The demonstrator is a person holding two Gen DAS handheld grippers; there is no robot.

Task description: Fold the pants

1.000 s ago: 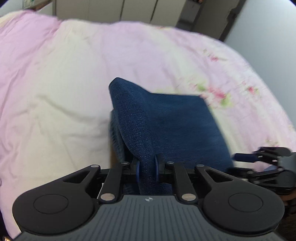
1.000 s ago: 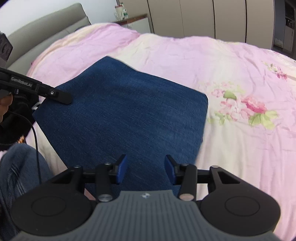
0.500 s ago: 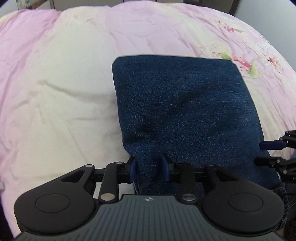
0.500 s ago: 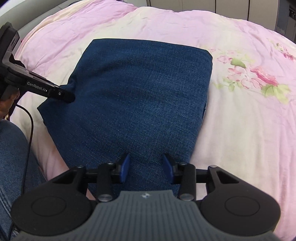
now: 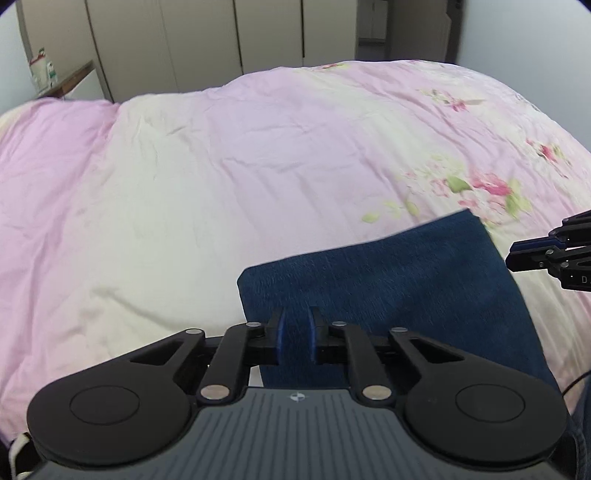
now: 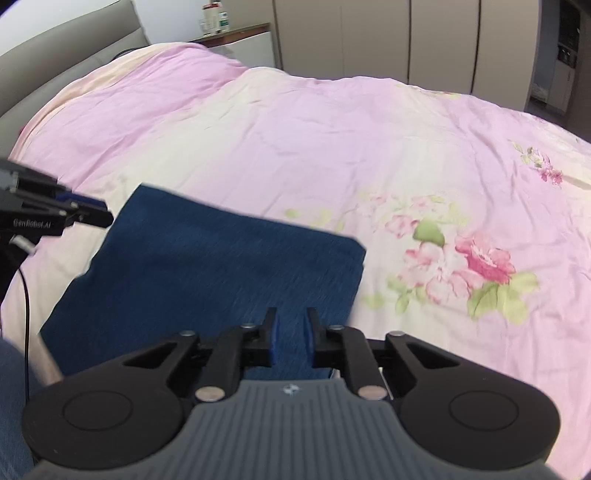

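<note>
Pants (image 5: 388,280) lie folded on the bed (image 5: 184,184), blurred; my left tool (image 5: 294,334) and right tool (image 6: 290,338) sit narrowly parted, grip unclear.

One pair of folded blue pants (image 5: 388,280). Two grippers: left gripper (image 5: 294,334), right gripper (image 6: 290,338). One bed (image 5: 184,177), one pink floral duvet. One nightstand (image 6: 236,37), few bottles (image 6: 214,16) on it, exact number unclear.

White lettering "GenRobot.AI" read on side of left gripper (image 6: 92,216), left of folded pants (image 6: 221,280). Single white "D" made out on right gripper (image 5: 524,254), right of pants; rest cut off. Bottle labels on nightstand (image 6: 236,31) beyond pants unreadable.
</note>
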